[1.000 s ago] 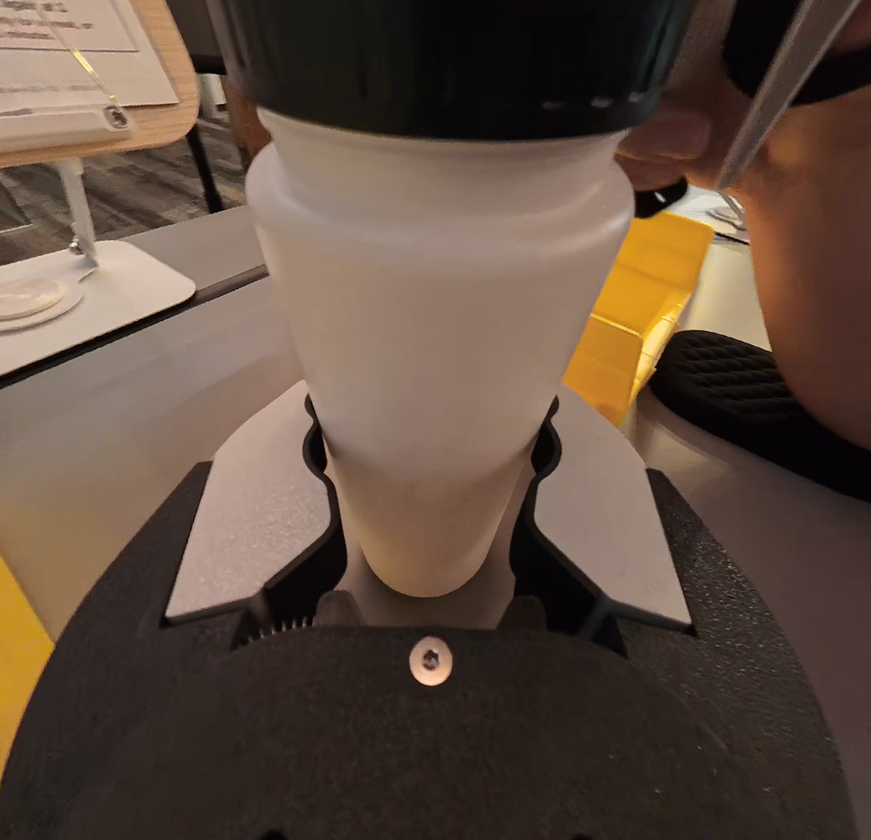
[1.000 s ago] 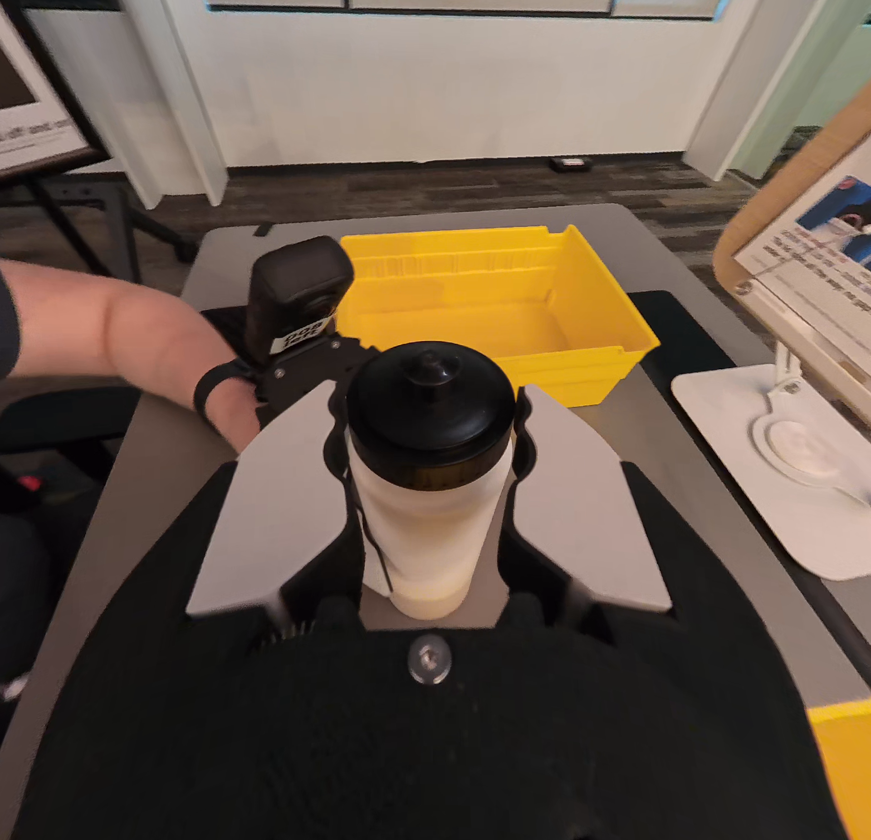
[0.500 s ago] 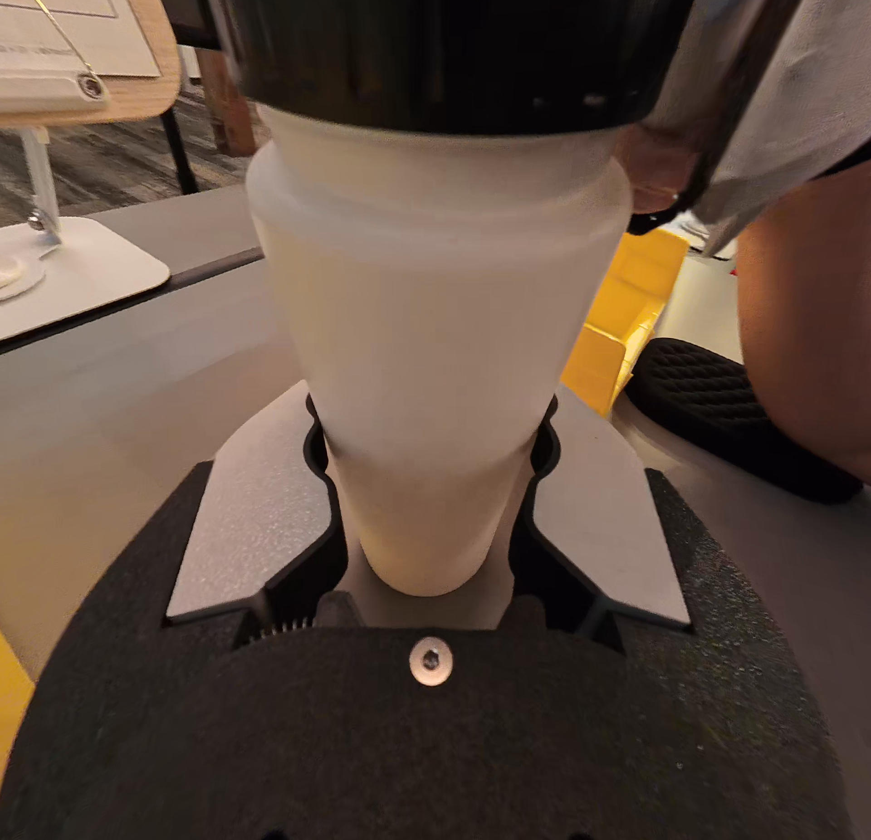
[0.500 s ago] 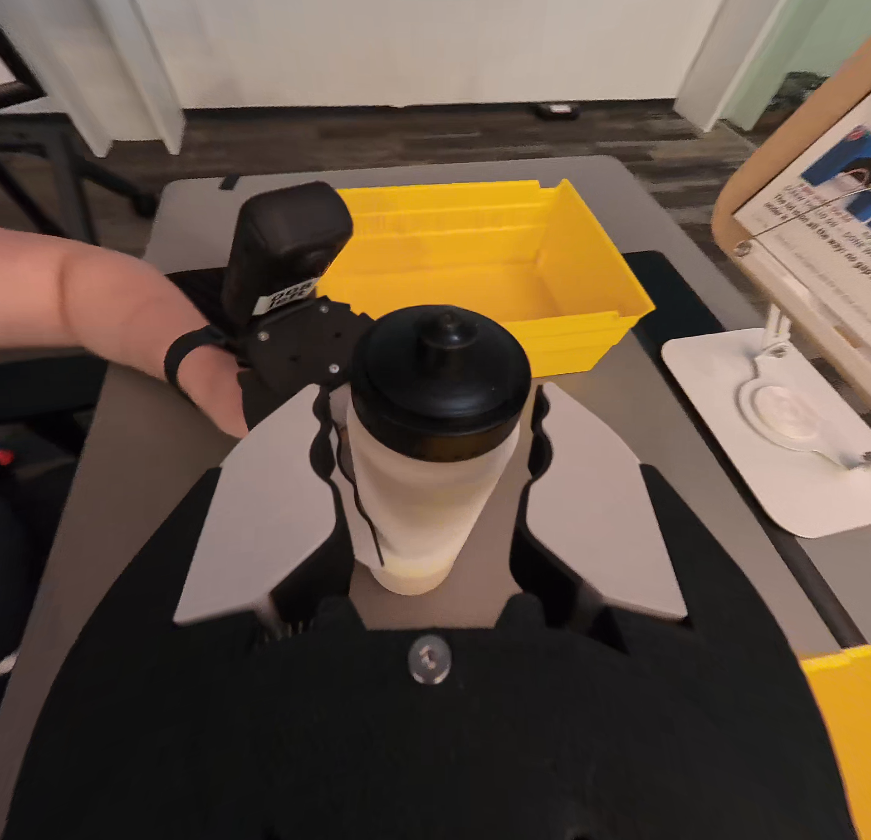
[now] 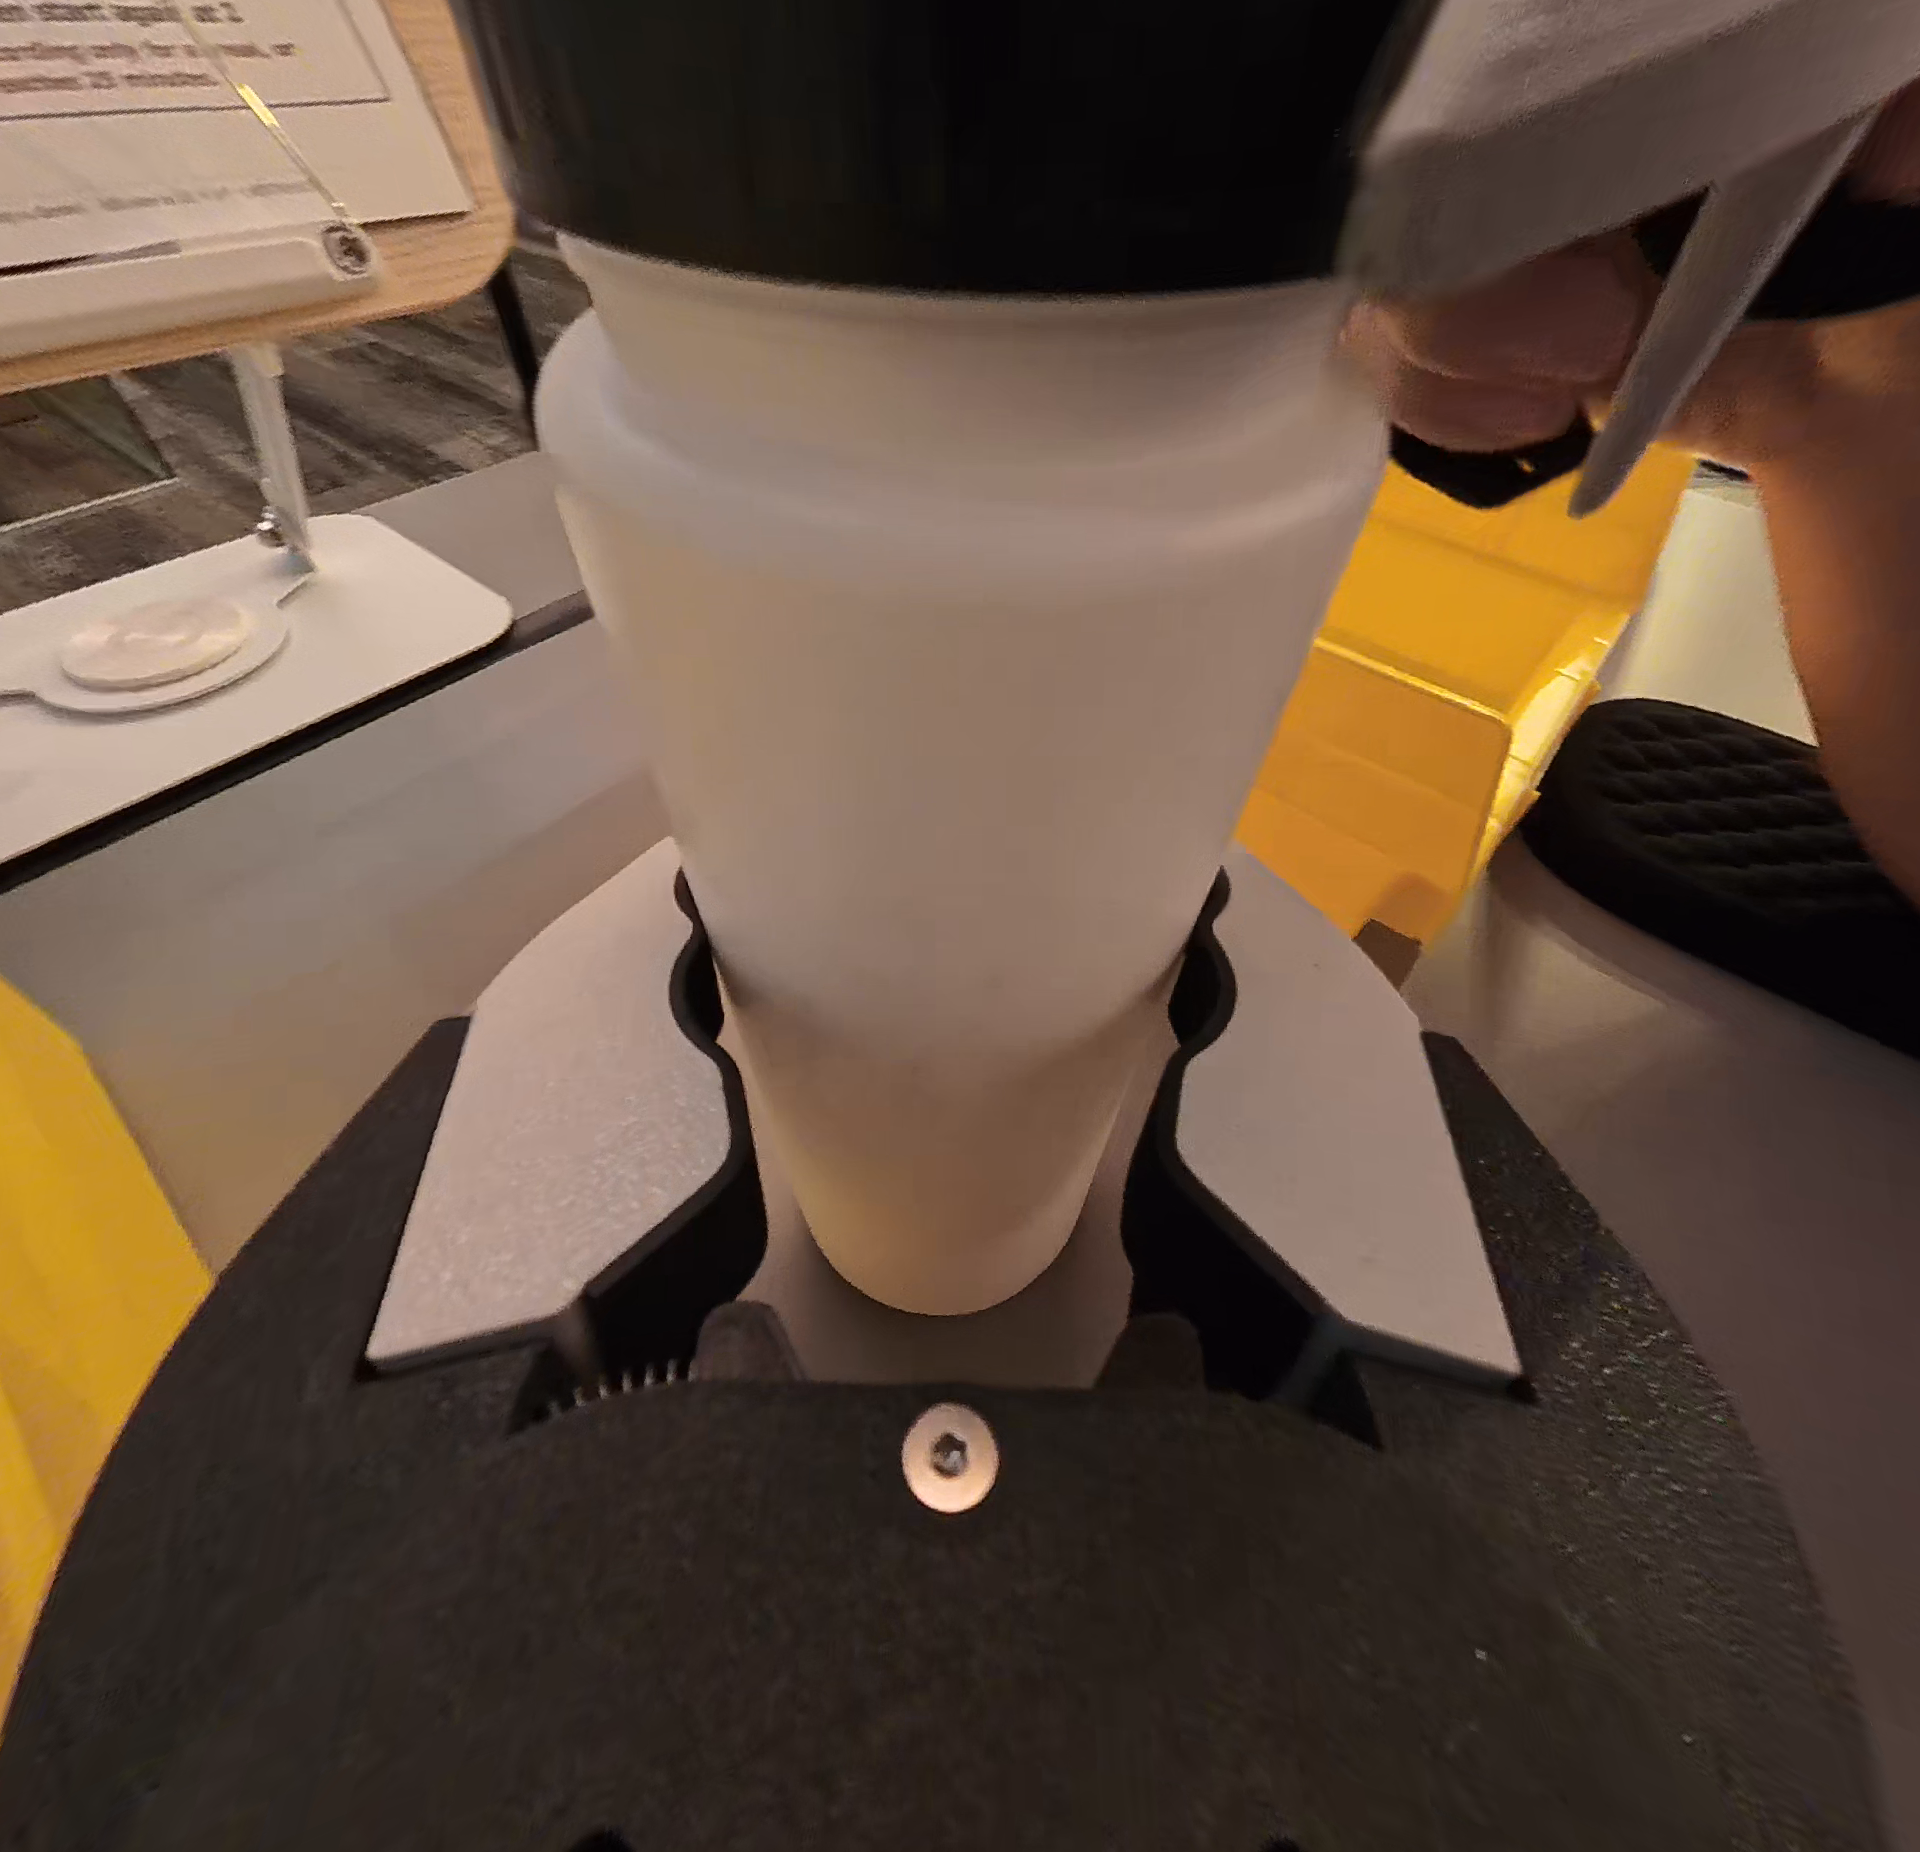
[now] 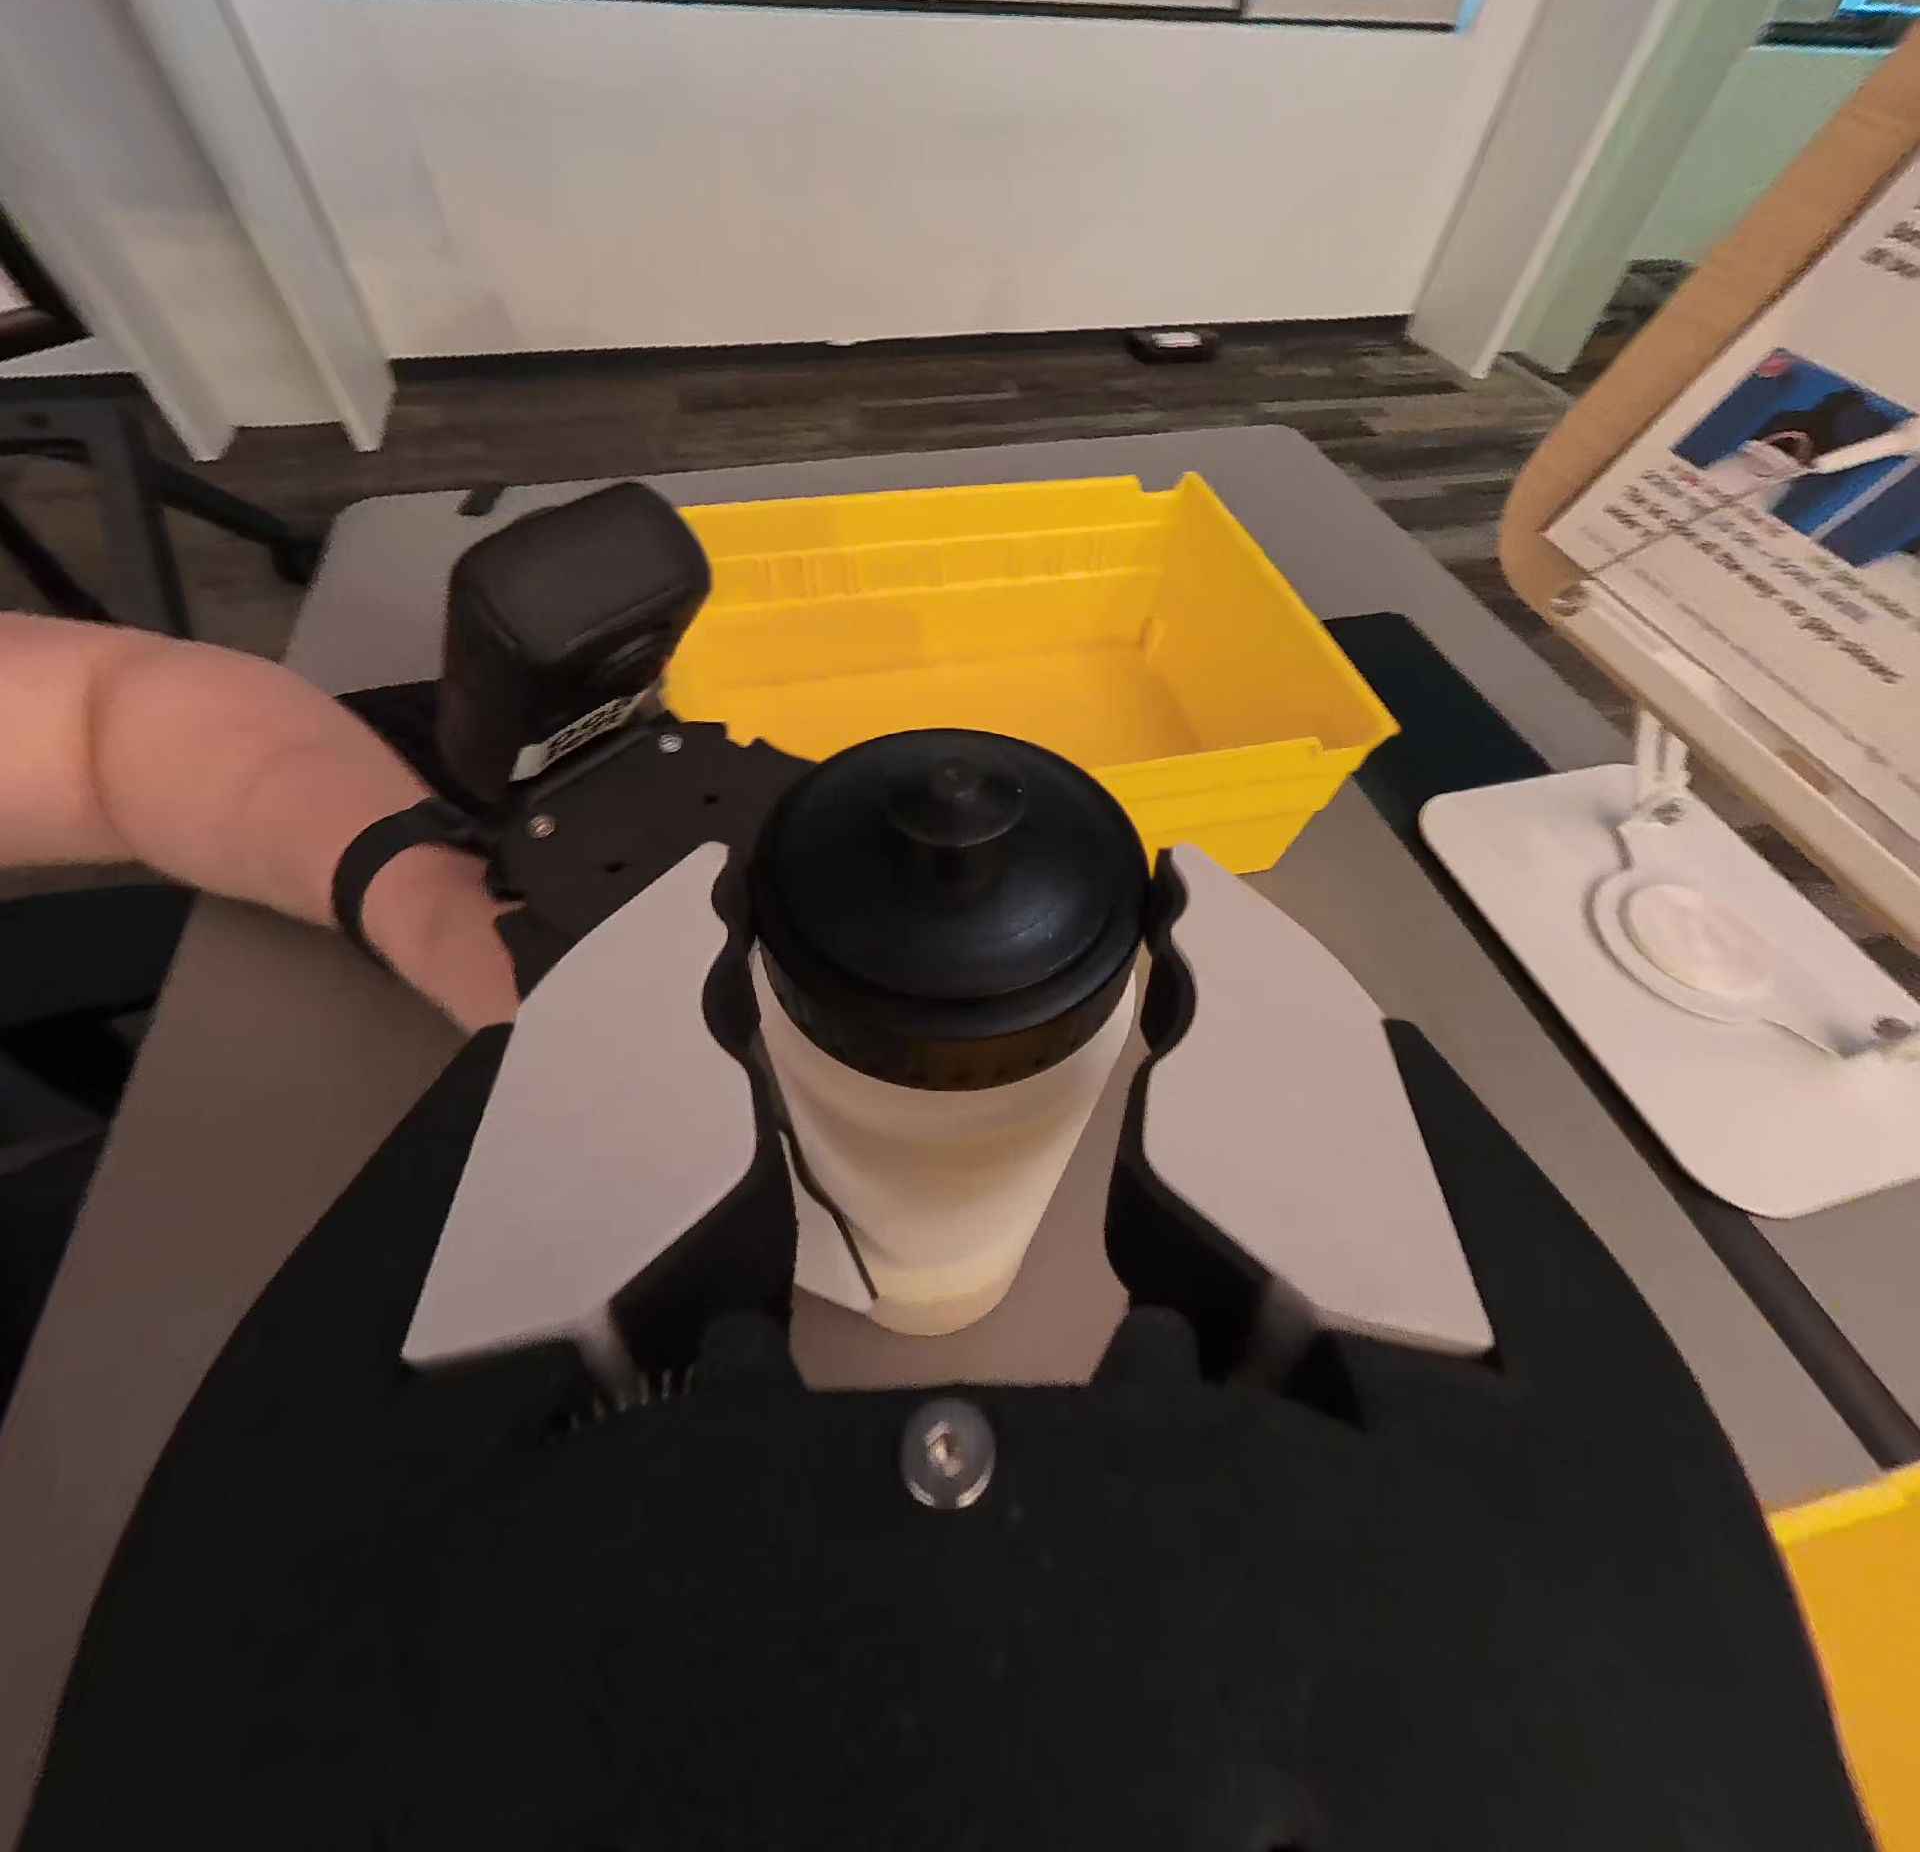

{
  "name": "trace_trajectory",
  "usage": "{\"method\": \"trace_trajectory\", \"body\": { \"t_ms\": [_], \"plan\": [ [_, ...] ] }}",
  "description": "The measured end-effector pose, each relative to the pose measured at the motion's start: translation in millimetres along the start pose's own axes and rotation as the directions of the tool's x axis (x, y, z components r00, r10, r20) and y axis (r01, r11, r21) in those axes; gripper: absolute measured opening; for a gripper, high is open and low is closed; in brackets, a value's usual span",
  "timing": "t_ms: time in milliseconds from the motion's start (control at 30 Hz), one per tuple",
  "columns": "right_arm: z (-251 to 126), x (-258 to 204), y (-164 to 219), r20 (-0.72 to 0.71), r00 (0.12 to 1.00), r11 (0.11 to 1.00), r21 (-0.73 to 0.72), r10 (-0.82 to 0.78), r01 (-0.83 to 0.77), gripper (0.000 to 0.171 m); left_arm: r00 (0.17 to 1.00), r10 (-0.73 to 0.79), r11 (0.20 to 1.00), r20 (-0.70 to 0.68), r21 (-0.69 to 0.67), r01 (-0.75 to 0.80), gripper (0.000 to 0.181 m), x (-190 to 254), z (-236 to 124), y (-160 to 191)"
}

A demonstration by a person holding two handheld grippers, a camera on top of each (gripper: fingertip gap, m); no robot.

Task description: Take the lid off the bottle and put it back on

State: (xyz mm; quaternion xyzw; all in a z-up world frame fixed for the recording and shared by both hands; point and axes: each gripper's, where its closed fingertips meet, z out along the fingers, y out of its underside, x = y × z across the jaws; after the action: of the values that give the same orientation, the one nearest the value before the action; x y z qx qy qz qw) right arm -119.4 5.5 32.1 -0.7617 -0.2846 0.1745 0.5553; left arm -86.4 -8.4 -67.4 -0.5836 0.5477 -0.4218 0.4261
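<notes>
The right tongs [image 6: 951,955] have closed back around the ribbed black lid [image 6: 948,909]; the left tongs [image 5: 951,945] clamp the smooth white bottle [image 5: 951,722], upright on the grey table [image 6: 270,1054], yellow bin [image 6: 1247,659] behind.

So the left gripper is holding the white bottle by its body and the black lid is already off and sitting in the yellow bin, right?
Not quite. The black lid is on the white bottle, not in the yellow bin; the right wrist view shows it. The left gripper does hold the body.
</notes>
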Motion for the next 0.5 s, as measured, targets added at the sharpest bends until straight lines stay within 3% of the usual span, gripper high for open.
{"method": "trace_trajectory", "body": {
  "t_ms": [200, 267, 367, 500],
  "plan": [
    [10, 7, -4, -0.258, 0.962, 0.996, 0.044, 0.086, -0.078, 0.074, 0.997, -0.031, 0.999, 0.072, -0.004, 0.032, 0.086, -11, -4, 1],
    [8, 6, -3, -0.233, 0.97, 0.998, 0.007, 0.068, -0.068, 0.073, 0.998, -0.023, 1.0, 0.064, -0.004, 0.023, 0.086, -10, -4, 1],
    [1, -1, -1, -0.086, 0.996, 0.999, -0.038, -0.006, 0.003, 0.081, 0.999, -0.016, 1.0, 0.031, -0.005, 0.016, 0.086, -5, -2, 0],
    [-11, 1, -5, 0.008, 0.997, 0.996, 0.02, -0.082, 0.082, 0.081, 0.999, 0.011, 1.0, -0.036, 0.007, -0.01, 0.086, 6, 2, -1]
  ]
}}
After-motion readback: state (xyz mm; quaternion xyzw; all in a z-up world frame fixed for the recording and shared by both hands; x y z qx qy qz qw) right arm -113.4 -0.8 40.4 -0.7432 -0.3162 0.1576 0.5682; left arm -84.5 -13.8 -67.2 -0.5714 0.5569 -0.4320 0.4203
